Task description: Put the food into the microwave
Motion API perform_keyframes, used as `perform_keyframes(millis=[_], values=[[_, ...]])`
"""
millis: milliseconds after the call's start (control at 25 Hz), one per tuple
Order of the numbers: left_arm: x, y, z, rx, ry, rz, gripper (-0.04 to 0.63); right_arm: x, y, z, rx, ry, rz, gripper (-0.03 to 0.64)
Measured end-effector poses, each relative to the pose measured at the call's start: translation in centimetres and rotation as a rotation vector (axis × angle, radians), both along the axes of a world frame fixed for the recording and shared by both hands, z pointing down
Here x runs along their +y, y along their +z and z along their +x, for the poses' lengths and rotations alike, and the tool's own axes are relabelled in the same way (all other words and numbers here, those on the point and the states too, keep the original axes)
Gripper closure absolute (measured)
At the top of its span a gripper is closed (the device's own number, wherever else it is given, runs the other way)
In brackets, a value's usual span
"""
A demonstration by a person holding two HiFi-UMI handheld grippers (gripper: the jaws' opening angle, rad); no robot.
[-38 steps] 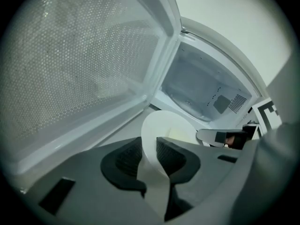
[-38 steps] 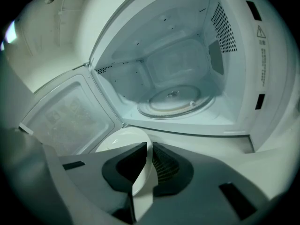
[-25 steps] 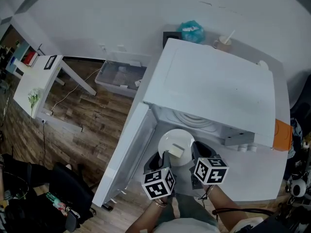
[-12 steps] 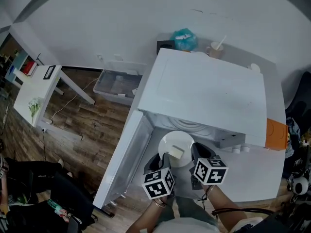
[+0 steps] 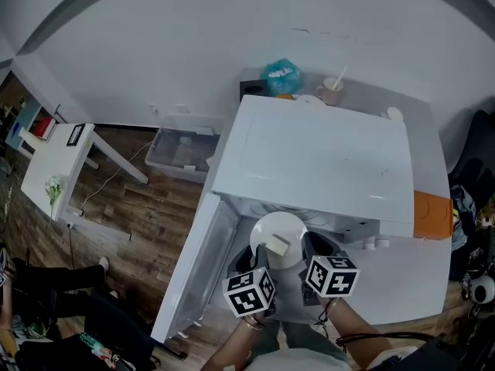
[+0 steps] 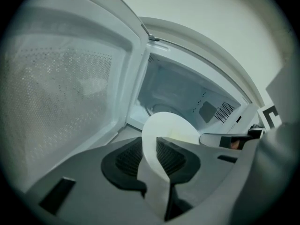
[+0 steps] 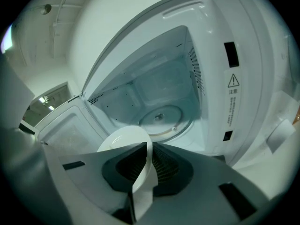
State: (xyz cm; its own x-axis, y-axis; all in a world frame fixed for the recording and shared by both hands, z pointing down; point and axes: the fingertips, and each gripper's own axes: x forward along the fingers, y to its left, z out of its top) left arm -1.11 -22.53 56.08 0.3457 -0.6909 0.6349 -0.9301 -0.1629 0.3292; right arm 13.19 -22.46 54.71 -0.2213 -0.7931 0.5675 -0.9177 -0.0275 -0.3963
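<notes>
A white plate (image 5: pixel 278 236) carrying a pale block of food (image 5: pixel 278 245) is held level in front of the open white microwave (image 5: pixel 325 157). My left gripper (image 5: pixel 257 258) is shut on the plate's left rim (image 6: pixel 154 172), and my right gripper (image 5: pixel 311 247) is shut on its right rim (image 7: pixel 140 182). The plate's far edge reaches the cavity mouth. Inside the cavity the round glass turntable (image 7: pixel 161 118) lies bare. The door (image 5: pixel 197 269) hangs open to the left; its mesh window (image 6: pixel 56 102) fills the left gripper view.
A teal bag (image 5: pixel 281 76) and a cup with a stick (image 5: pixel 331 91) stand behind the microwave. An orange item (image 5: pixel 431 215) sits at its right. A clear bin (image 5: pixel 182 151) and a white side table (image 5: pixel 58 161) stand on the wood floor at left.
The plate, held in both grippers, has moved forward toward the microwave opening. The head view has shifted, so the microwave sits lower and nearer in frame.
</notes>
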Motion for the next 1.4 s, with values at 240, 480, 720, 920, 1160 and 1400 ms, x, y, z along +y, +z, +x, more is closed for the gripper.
perform_keyframes(millis=[240,480,720,920,1160,1400], values=[[-1.2,-0.4,0.9,0.009,0.019,0.010,0.499,-0.5,-0.5,0.9,0.022,0.028,0.010,0.575],[-2.6,-0.4,1.7,0.015,0.035,0.018,0.499,-1.3,-0.8,1.6,0.045,0.052,0.028,0.575],[-3.4,-0.1,2.3,0.004,0.048,0.020,0.499,-1.8,-0.6,2.1,0.048,0.075,0.027,0.575],[-4.0,0.2,2.4,0.020,0.041,0.017,0.499,-2.2,-0.4,2.3,0.051,0.094,0.034,0.575],[-5.0,0.6,2.6,0.018,0.041,0.026,0.500,-2.7,0.1,2.5,0.048,0.124,0.044,0.575],[-6.1,1.0,3.1,0.020,0.046,0.041,0.502,-3.0,0.5,2.9,0.051,0.182,0.061,0.574]])
